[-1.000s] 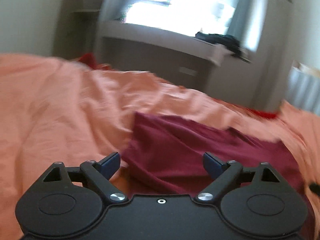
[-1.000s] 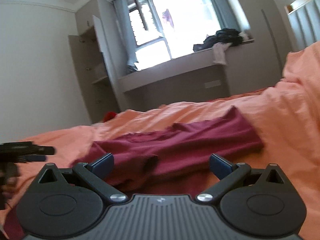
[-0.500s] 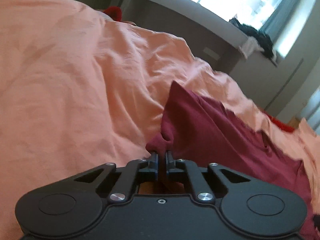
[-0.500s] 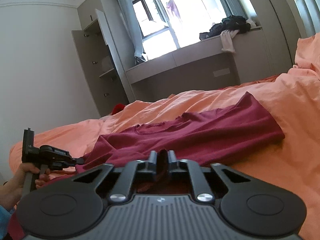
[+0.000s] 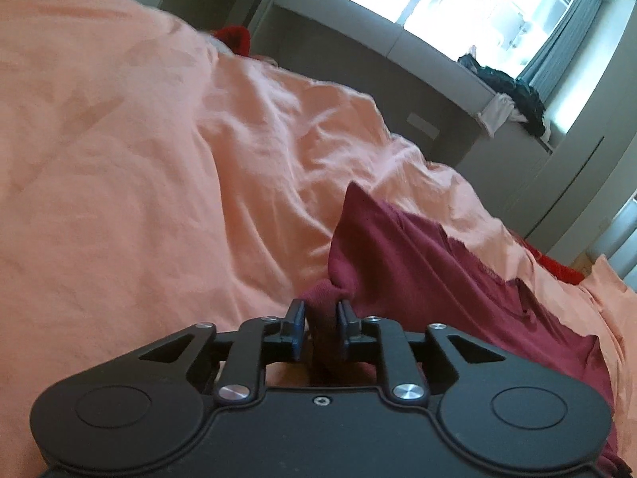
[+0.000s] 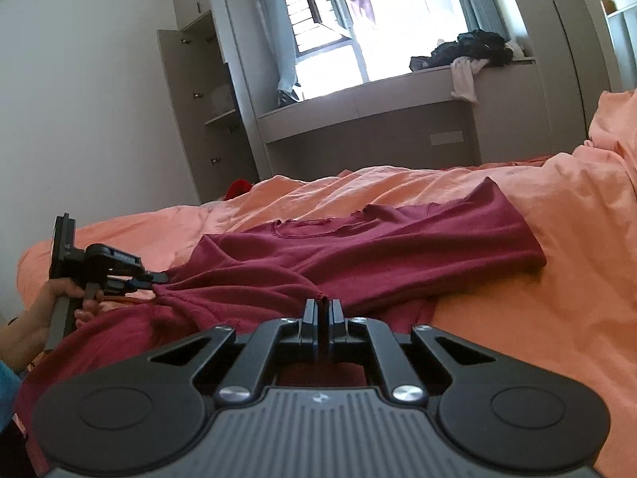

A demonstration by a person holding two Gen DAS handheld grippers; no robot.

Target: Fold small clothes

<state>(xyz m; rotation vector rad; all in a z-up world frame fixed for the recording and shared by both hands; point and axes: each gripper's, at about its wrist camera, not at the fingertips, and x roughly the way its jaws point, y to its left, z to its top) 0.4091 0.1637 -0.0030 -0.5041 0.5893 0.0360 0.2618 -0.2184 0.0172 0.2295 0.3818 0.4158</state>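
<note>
A maroon shirt (image 5: 438, 279) lies spread on the orange bed cover (image 5: 139, 199). My left gripper (image 5: 320, 320) has a bunched corner of it between its pads. The jaws are opening slightly, and the roll of cloth still fills the gap. In the right wrist view the shirt (image 6: 378, 247) stretches across the bed, neckline facing away. My right gripper (image 6: 323, 310) is shut on a thin edge of the shirt's near side. At the far left of that view a hand (image 6: 59, 298) holds the left gripper (image 6: 159, 277), which pinches the shirt's corner.
Rumpled orange bed cover (image 6: 557, 318) surrounds the shirt. Behind the bed runs a grey window bench with a heap of dark clothes (image 6: 469, 49). An open wardrobe (image 6: 207, 99) stands at the left. A red item (image 6: 239, 188) lies at the bed's far edge.
Both grippers went from wide open to closed on the shirt. The left one came down onto the shirt's corner, and its jaws have since parted a little around the bunched cloth.
</note>
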